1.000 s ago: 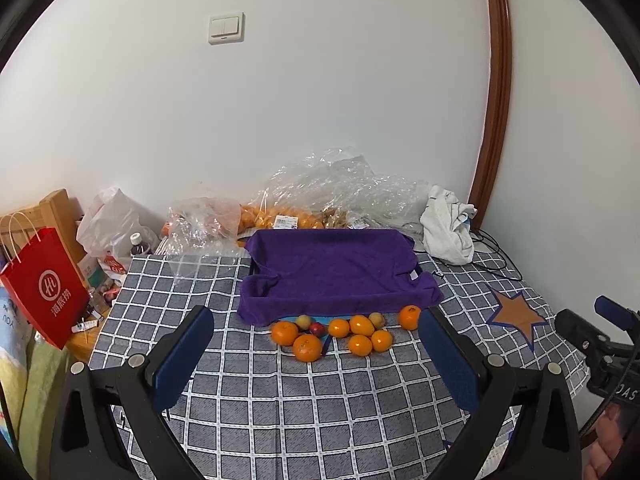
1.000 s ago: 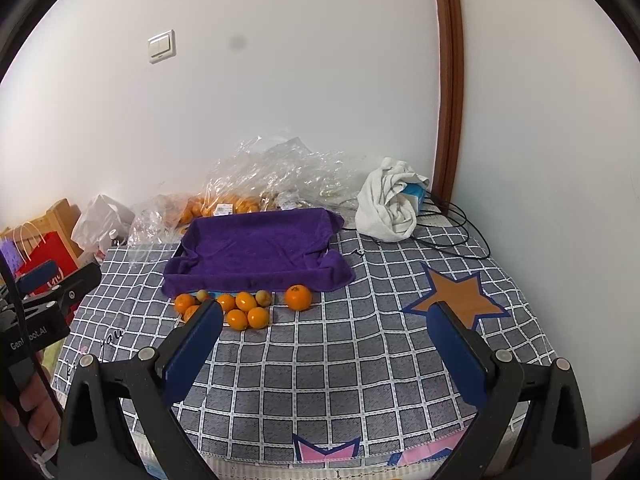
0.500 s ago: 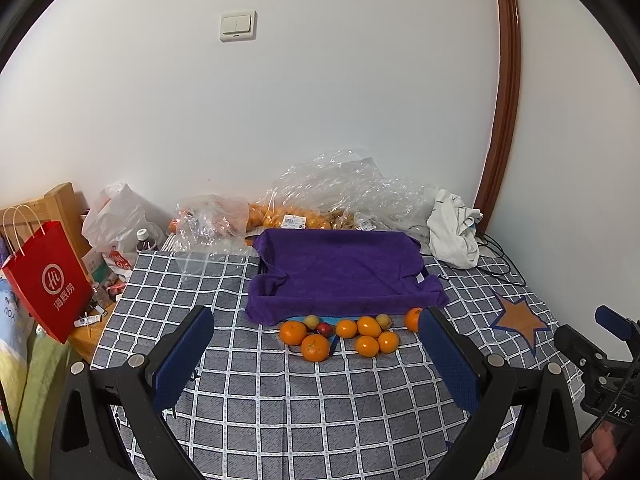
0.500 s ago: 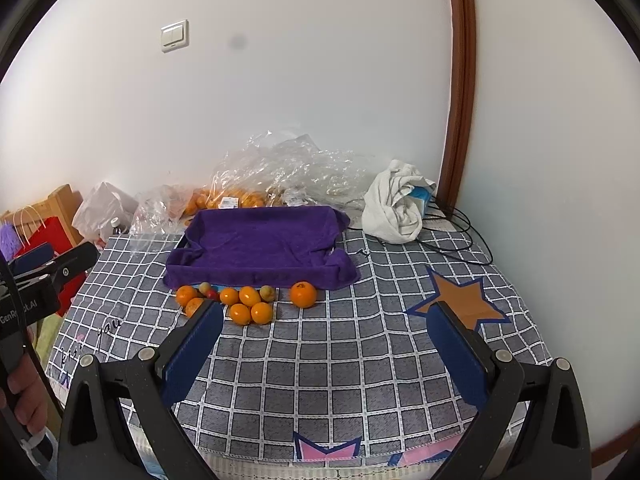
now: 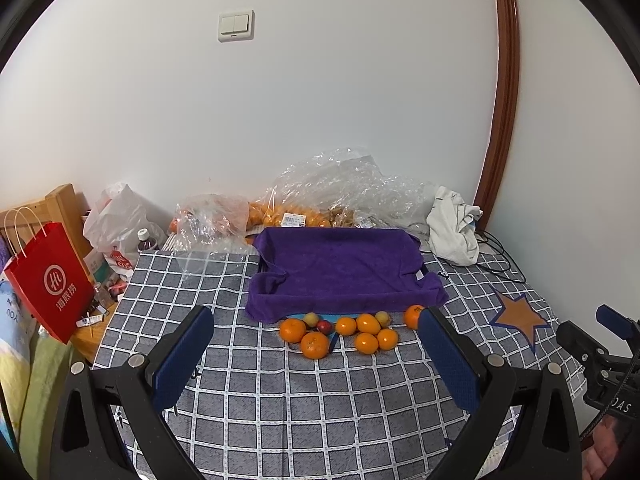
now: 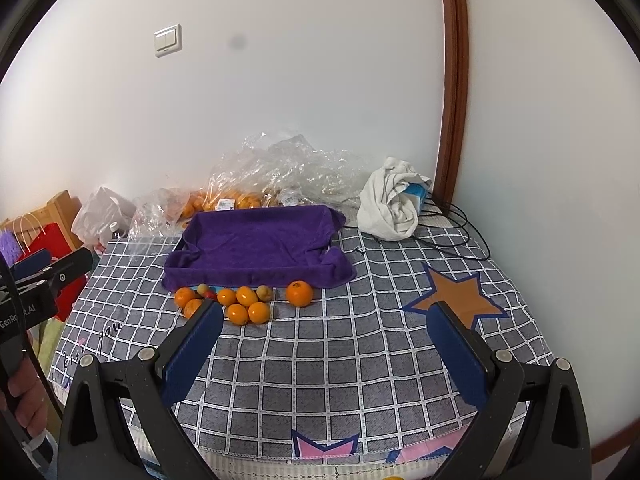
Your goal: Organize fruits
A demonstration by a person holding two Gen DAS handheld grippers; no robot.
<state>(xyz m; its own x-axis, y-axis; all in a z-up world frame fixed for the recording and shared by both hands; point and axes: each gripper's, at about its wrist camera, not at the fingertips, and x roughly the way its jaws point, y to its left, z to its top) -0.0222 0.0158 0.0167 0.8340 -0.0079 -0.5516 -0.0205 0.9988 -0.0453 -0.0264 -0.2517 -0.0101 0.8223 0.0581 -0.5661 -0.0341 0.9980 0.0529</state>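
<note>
Oranges [image 5: 346, 326]: seven, round, bright orange; six clustered on the checked cloth just at 6 o'clock of the tray's near edge.
Lone orange [image 6: 299, 293]: stem end up, set apart at 3 o'clock of the cluster, beside the towel's near right corner.
Small yellowish fruits [image 5: 310, 319]: three, dull yellow-green, lying among the oranges, close against the tray edge.
Red fruit [image 5: 324, 326]: one, small, dark red, between two oranges.
Tray [image 6: 256, 242]: rectangular, lined with a purple towel, nothing in it.
</note>
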